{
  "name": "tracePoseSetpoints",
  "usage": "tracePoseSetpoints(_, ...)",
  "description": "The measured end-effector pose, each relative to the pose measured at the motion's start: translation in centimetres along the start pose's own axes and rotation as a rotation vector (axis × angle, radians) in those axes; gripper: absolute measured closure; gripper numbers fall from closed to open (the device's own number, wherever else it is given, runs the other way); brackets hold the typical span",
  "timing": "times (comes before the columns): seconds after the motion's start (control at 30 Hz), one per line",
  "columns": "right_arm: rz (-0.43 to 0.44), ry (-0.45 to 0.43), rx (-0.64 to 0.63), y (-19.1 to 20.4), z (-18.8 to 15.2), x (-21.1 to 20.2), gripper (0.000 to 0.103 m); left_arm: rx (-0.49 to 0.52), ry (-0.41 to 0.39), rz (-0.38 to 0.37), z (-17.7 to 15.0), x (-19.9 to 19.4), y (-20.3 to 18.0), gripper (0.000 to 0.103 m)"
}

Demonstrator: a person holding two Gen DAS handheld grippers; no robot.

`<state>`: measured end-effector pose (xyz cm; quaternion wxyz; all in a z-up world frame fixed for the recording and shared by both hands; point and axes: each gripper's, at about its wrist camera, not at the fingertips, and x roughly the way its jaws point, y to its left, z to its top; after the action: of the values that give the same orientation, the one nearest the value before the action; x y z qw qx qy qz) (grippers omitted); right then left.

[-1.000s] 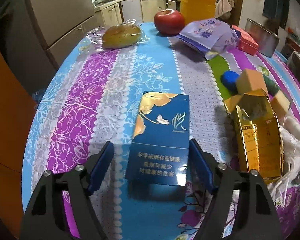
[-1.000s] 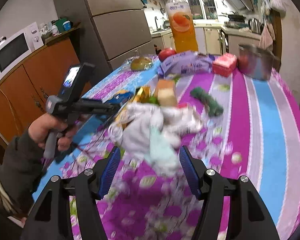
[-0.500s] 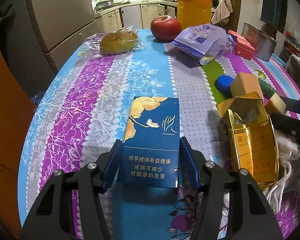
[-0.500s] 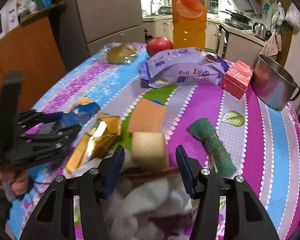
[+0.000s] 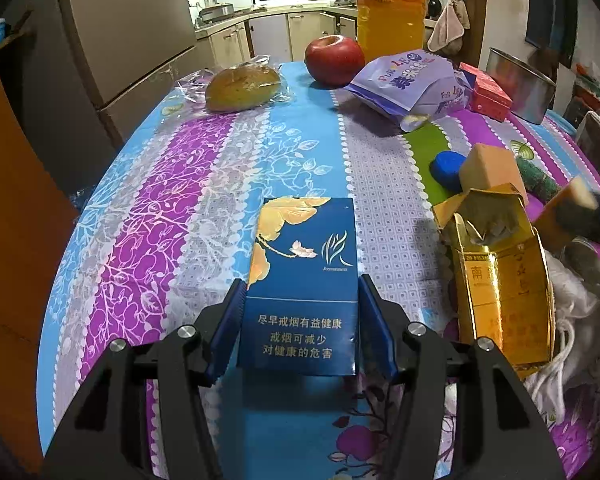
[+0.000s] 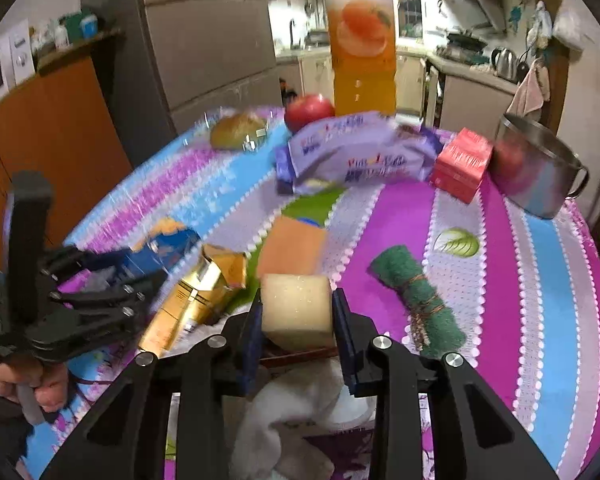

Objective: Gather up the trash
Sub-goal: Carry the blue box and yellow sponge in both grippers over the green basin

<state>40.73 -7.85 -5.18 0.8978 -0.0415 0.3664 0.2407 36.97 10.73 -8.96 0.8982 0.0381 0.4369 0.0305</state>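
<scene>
My left gripper [image 5: 300, 320] is shut on a blue cigarette pack [image 5: 304, 276] that lies flat on the table; both pads touch its sides. An opened gold cigarette pack [image 5: 500, 284] lies to its right, beside crumpled white tissue [image 5: 572, 320]. My right gripper [image 6: 296, 320] is shut on a pale yellow sponge block [image 6: 296, 308], above white tissue [image 6: 300, 408]. The gold pack [image 6: 196, 300] and the left gripper [image 6: 112, 280] on the blue pack [image 6: 164, 244] show to its left.
An orange sponge [image 6: 292, 246], a rolled green cloth [image 6: 416, 304], a purple snack bag [image 6: 352, 156], a red box [image 6: 462, 164], a steel mug [image 6: 536, 168], an apple [image 5: 334, 60], wrapped bread [image 5: 242, 88], a blue cap [image 5: 446, 168] and an orange drink bottle [image 6: 360, 44] stand on the floral tablecloth [image 5: 292, 152].
My left gripper has closed from wide open onto the blue pack. My right gripper has moved forward over the tissue and closed on the yellow sponge block.
</scene>
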Motion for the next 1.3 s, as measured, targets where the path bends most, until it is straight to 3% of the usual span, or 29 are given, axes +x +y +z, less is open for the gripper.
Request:
tracePoseSetpoints(0.23, -0.061, -0.190, -0.026, 2.3, -0.4, -7.1, 0.070, -0.029, -0.127, 0.028, -0.2, -4.9, -0.2, 0.049)
tracePoseSetpoints(0.47, -0.126, -0.303, -0.006, 4.0, -3.0, -13.1, 0.069, -0.057, -0.306, 0.010, -2.3, -13.5, -2.0, 0.049)
tracePoseSetpoints(0.67, -0.203, -0.371, 0.003, 5.3, -5.7, -17.6, 0.069, -0.061, -0.386, -0.007, -4.3, -18.1, -4.7, 0.049)
tracePoseSetpoints(1.0, -0.266, -0.394, 0.035, 5.3, -9.0, -22.2, 0.069, -0.053, -0.430, -0.041, -5.3, -21.3, -8.2, 0.049)
tracePoseSetpoints(1.3, -0.321, -0.399, 0.076, 2.2, -10.4, -26.2, 0.069, -0.011, -0.439, -0.075, -5.2, -22.7, -11.8, 0.049)
